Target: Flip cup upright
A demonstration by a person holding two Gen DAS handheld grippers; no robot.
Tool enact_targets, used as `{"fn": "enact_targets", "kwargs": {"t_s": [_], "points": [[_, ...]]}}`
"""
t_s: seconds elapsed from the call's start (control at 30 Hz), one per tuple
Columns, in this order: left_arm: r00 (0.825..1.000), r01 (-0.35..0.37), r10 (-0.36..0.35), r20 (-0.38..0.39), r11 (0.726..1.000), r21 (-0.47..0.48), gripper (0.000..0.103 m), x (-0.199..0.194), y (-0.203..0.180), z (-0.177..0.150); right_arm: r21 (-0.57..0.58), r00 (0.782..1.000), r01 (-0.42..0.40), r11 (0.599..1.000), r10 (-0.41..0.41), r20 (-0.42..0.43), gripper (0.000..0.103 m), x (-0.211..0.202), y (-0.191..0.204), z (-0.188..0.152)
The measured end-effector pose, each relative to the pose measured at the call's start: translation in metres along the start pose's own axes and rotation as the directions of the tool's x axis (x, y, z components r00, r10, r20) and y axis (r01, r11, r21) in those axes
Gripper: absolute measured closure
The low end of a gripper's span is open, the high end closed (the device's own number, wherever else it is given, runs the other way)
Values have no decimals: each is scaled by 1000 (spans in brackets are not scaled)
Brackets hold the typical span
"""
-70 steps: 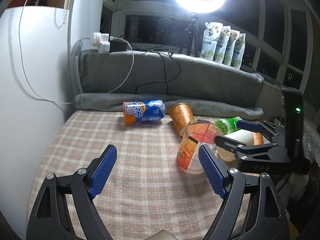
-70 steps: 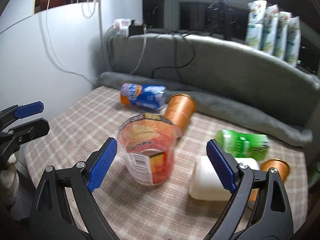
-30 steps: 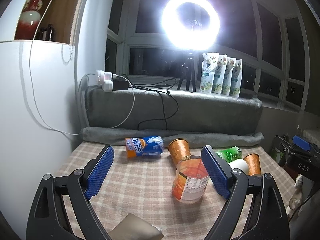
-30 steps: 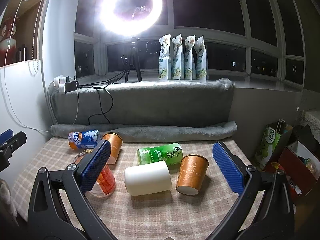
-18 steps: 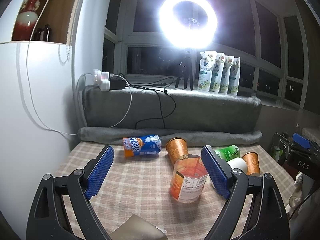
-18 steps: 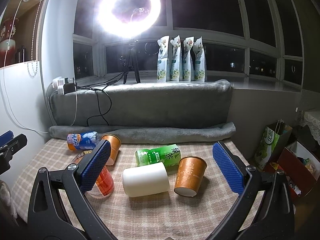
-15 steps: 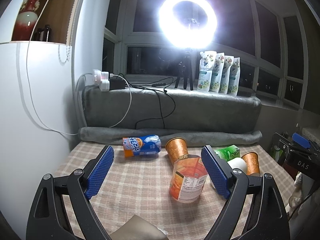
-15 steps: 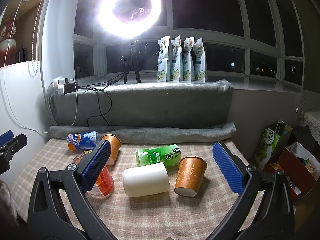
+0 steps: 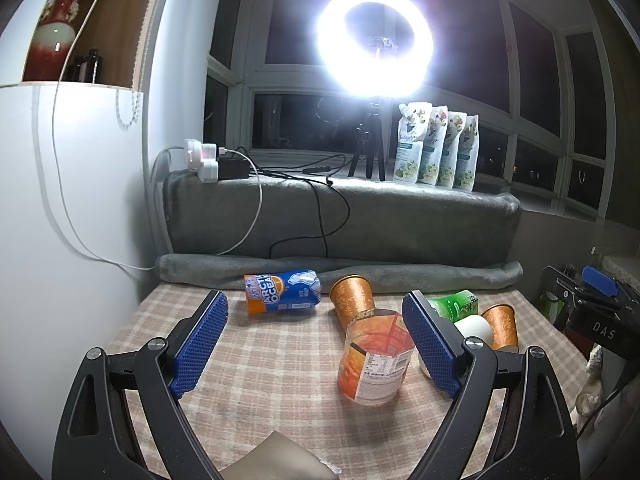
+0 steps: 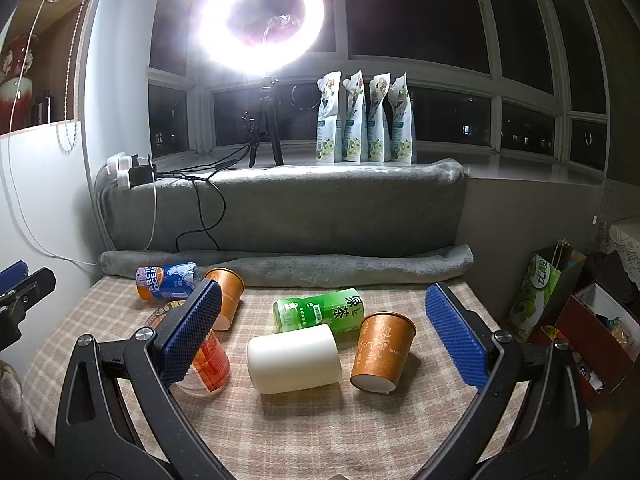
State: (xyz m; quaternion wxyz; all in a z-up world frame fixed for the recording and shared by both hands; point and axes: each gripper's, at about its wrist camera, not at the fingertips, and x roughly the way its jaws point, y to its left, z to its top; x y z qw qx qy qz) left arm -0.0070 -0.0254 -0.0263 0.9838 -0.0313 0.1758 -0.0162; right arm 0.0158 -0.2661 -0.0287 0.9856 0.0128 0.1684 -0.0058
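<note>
On the checked cloth surface (image 10: 280, 432), going left to right, lie a blue and orange "ARCTIC OCEAN" can (image 10: 168, 280) on its side, an orange patterned paper cup (image 10: 228, 298) on its side, and a clear plastic cup with an orange printed label (image 9: 374, 362), which stands on its base with the mouth up. Next come a green tea bottle with Chinese characters (image 10: 320, 312), a white cylindrical cup (image 10: 294, 358) lying sideways, and a second orange paper cup (image 10: 382, 352) tipped over.

The left gripper (image 9: 316, 346) and right gripper (image 10: 322, 334) both hang spread wide, holding nothing. The labelled cup looks righted; a next cup probably calls for pinching its wall mid-height, rotating gently, and releasing only once the base sits flat. "DAS" reads on the right gripper's body in the left view.
</note>
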Motion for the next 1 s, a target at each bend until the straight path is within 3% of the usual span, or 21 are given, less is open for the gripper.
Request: {"fn": "enact_targets", "kwargs": {"t_s": [1.0], "points": [[1000,1,-1,9,1000,6,14,-2,-1,2,0,1000,-4,1000,4,0,0,-1,1,0]]}}
